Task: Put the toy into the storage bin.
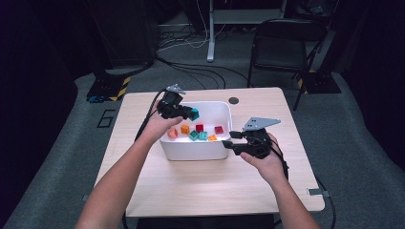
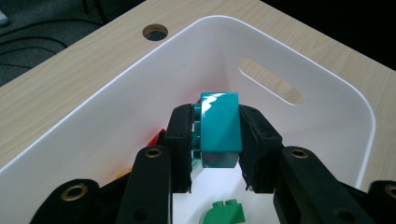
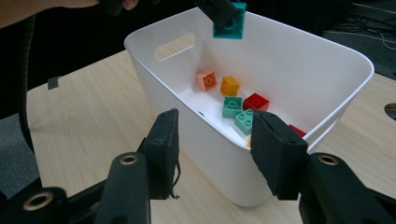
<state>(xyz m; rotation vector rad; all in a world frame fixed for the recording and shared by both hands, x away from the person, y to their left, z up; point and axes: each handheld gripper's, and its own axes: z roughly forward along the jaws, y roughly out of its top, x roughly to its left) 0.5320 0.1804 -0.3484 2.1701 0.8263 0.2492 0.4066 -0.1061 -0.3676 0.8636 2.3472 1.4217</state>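
teal hard plastic, glossy, a studded building brick [image 1: 194, 114] seen from the high view pinched in the left claw [image 1: 187, 113] above the far left corner of the white bin [image 1: 191, 151], which stands mid-counter [image 1: 200, 186] with loose bricks on its floor: peach, orange, red, teal. right claw [image 1: 229, 143] held just beside the bin's right wall, nothing between its jaws. from the left gripper view, same teal brick [image 2: 219, 128] clamped by its two flat side faces between the black pads [image 2: 180, 140], studs turned toward the left pad, long axis running up and away, hanging over the bin's interior with the slotted handle [image 2: 271, 86] beyond and a green piece [image 2: 226, 212] lying below. judged light, rigid, not fragile; smooth shiny faces likely slippery, so best taken across the flat parallel sides with pads square on, as here, rather than over studs or corners where a twist could pop it free. a drop into the bin should do no harm. from the right gripper view, right claw [image 3: 215, 154] standing half open and empty, jaws either side of the bin's near corner without touching, teal brick [image 3: 229, 23] in sight high above the far rim in the other claw, bricks scattered on the bin floor [image 3: 233, 107].
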